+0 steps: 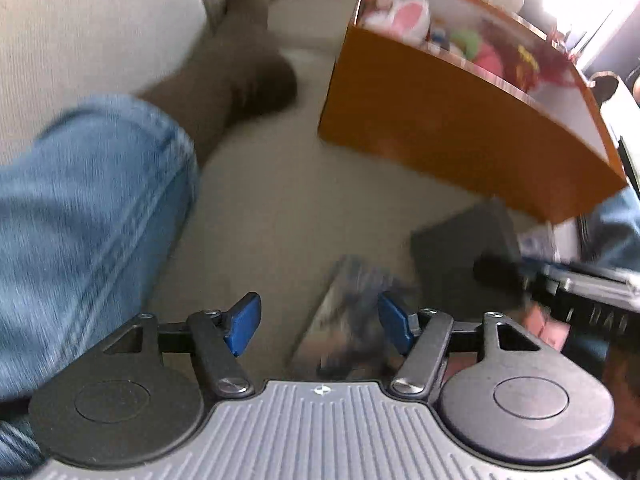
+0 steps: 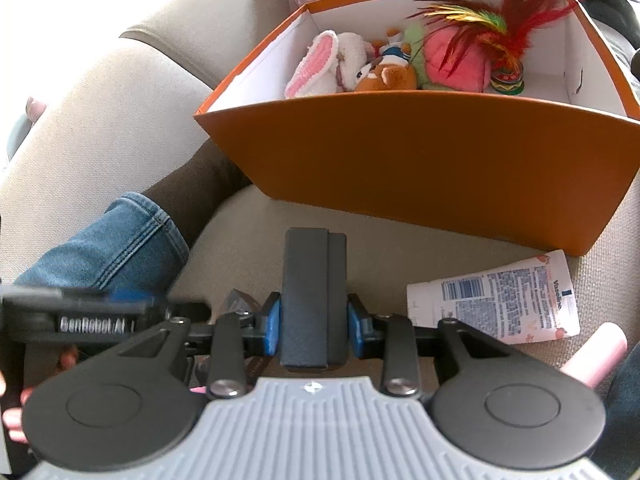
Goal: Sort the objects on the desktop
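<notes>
**Right tool grasping a dark case before the orange box**

Left wrist view: the left tool (image 1: 320, 322) stood released, its blue pads (image 1: 244, 322) wide apart with nothing between them, above a blurred flat packet (image 1: 344, 320) lying on the beige sofa cushion (image 1: 280, 200). A denim-clad leg (image 1: 88, 208) lay at left; the orange box (image 1: 440, 120) stood at upper right.

Right wrist view: at left, the denim leg (image 2: 116, 240) rested on the sofa cushion (image 2: 240, 220). At centre, the right tool (image 2: 314, 326) was clenched on a dark rectangular case (image 2: 314, 296), its blue pads (image 2: 273, 326) pressed to either side. Beyond it stood the orange box (image 2: 420, 160), holding a pink-eared plush rabbit (image 2: 332, 60), a brown plush (image 2: 388, 76), a pink plush (image 2: 456, 64) and a feather toy (image 2: 500, 28). At right, a white lotion tube (image 2: 496, 300) lay on the cushion just beside the box; a pink cylinder (image 2: 596, 358) lay near the tube.
</notes>
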The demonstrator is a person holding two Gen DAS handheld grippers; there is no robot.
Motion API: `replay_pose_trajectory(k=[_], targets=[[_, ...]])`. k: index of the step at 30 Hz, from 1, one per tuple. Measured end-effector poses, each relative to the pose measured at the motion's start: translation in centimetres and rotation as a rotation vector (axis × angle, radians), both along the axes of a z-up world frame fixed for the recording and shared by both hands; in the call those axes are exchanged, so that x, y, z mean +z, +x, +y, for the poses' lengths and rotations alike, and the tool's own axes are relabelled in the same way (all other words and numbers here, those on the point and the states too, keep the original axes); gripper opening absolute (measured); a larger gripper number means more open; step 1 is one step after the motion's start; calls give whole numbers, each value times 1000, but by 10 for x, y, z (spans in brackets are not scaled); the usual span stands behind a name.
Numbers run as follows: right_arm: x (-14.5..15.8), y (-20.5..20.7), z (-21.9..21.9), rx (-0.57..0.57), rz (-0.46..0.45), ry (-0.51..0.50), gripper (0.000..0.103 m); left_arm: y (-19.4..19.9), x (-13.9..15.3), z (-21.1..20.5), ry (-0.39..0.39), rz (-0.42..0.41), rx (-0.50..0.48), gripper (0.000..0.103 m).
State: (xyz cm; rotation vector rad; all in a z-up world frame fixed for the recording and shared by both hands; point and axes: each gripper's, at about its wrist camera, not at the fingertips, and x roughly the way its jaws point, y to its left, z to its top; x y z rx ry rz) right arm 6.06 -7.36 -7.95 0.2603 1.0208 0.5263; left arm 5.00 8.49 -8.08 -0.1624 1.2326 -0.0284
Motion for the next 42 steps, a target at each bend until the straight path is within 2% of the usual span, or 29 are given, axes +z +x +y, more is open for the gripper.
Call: replay_pose_trajectory(k=[5, 9, 12, 13, 15, 18, 20, 22, 25, 28, 29, 31, 33, 35, 40, 42], targets=[[1, -2, 0, 5, -1, -2, 36, 1, -23, 8, -17, 24, -9, 77], [2, -4, -1, 3, 3, 1, 36, 2, -32, 14, -98, 36, -23, 77], [1, -4, -2, -2, 17, 10, 36, 2, -43, 16, -183, 75, -44, 78], [1, -4, -2, 0, 20, 14, 36, 2, -45, 15, -186, 75, -48, 79], [1, -5, 0, 3, 24, 14, 36, 1, -46, 14, -192, 70, -58, 75], [0, -7, 1, 5, 26, 12, 36, -3, -42, 12, -174, 51, -63, 67], [0, -8, 1, 6, 26, 14, 36, -6, -34, 13, -165, 18, -60, 51], [0, -8, 1, 3, 25, 12, 36, -11, -25, 12, -157, -13, -74, 42], [2, -7, 2, -1, 17, 9, 36, -19, -14, 4, -119, -60, -107, 35], [5, -6, 2, -9, 7, 12, 36, -28, 2, -5, -76, -141, -130, 29], [6, -4, 2, -11, 5, 9, 36, -29, 9, -10, -41, -175, -132, 28], [8, -3, 2, -24, -3, 1, 36, -41, 17, -24, 89, -250, -152, 26], [9, -4, 3, -15, -20, -18, 36, -37, 18, -31, 138, -263, -181, 25], [8, -5, 6, 7, -15, -35, 36, -36, 7, -32, 94, -215, -189, 25], [2, -5, 9, 28, 10, -36, 36, -33, 11, -28, 87, -222, -188, 26], [3, -4, 9, 30, 9, -36, 36, -26, 12, -27, 22, -199, -193, 27]])
